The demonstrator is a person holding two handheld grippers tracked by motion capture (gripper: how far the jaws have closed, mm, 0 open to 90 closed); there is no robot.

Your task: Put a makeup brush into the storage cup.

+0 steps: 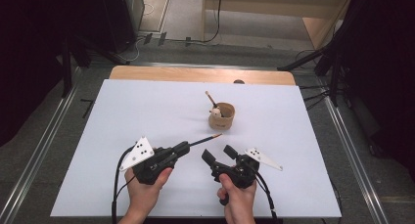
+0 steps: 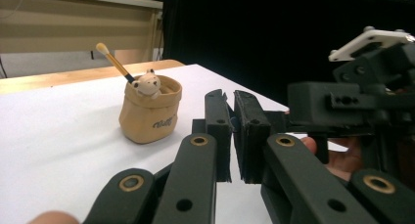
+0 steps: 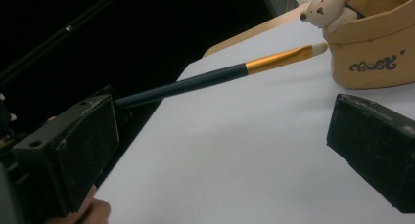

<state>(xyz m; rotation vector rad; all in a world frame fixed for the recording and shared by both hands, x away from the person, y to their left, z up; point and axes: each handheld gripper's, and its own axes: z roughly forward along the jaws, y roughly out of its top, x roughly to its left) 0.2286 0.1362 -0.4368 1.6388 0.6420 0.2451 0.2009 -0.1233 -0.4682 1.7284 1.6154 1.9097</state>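
My left gripper (image 1: 183,146) is shut on the dark handle of a slim brush (image 1: 208,138). The brush's gold ferrule and pale tip (image 3: 293,55) point toward a tan pouch-shaped holder (image 1: 222,117). In the left gripper view the gripper (image 2: 234,131) shows its jaws pressed nearly together, with the holder (image 2: 149,119) ahead on the left. A small bear figure (image 2: 147,83) and a second brush (image 2: 115,62) stand in the holder. My right gripper (image 1: 219,153) sits just right of the left one, open and holding nothing. In its own view (image 3: 230,150) the held brush crosses above its jaws, close to the holder (image 3: 377,53).
A white sheet (image 1: 147,106) covers the table, with a wooden strip (image 1: 195,75) bare along the far edge. Metal rails (image 1: 49,131) run along both sides on the floor. Dark stands and cables lie beyond the table.
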